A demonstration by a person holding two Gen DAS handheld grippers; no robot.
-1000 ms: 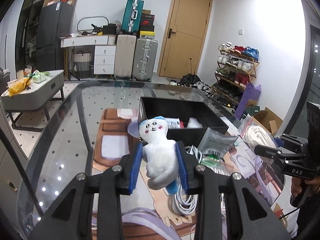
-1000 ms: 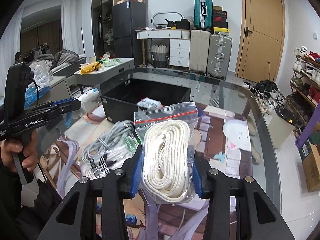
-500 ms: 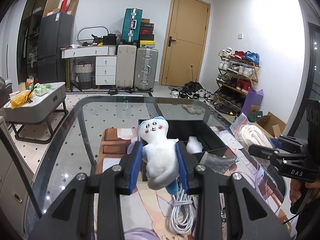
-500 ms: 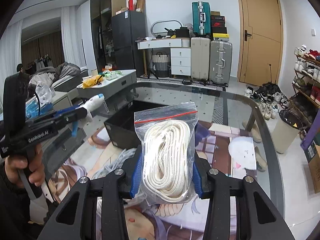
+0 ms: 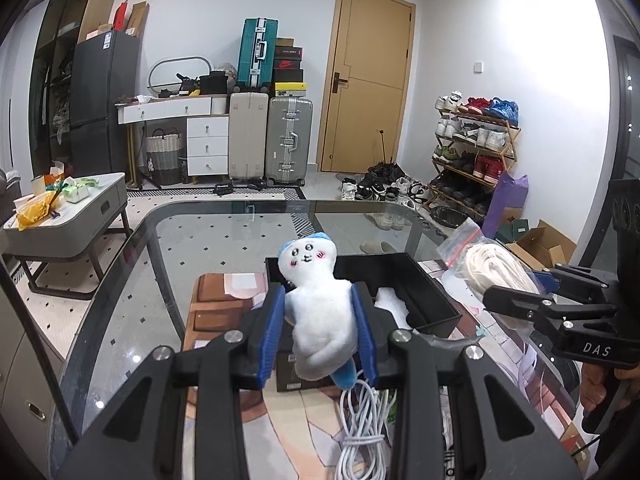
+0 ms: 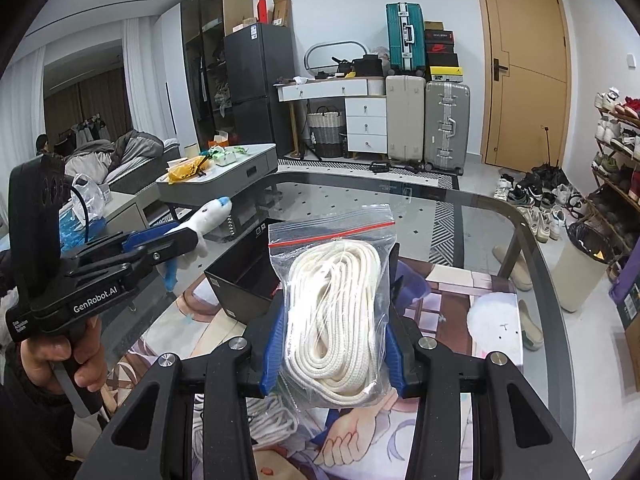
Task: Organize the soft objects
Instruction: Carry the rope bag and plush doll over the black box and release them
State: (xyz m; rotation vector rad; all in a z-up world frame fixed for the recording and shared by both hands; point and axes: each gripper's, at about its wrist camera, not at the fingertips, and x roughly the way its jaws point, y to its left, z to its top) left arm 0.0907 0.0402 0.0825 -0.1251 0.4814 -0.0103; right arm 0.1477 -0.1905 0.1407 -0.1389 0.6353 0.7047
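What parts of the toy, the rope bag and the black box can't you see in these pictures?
- Plush toy: in the left wrist view the left tool covers its sides.
- Bag of rope: in the right wrist view the right tool hides its lower edges.
- Black box: the toy blocks much of its inside; only something white shows, too unclear to name.
- White cable: cut off by the picture's bottom edge.

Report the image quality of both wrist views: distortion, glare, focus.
Left wrist view: strong fisheye bending with dark corners; the glass table mirrors the room; the plush toy in the left gripper is sharp. Right wrist view: same bending; ceiling lights flare at the top left; the bag of white rope in the right gripper glints but stays sharp.
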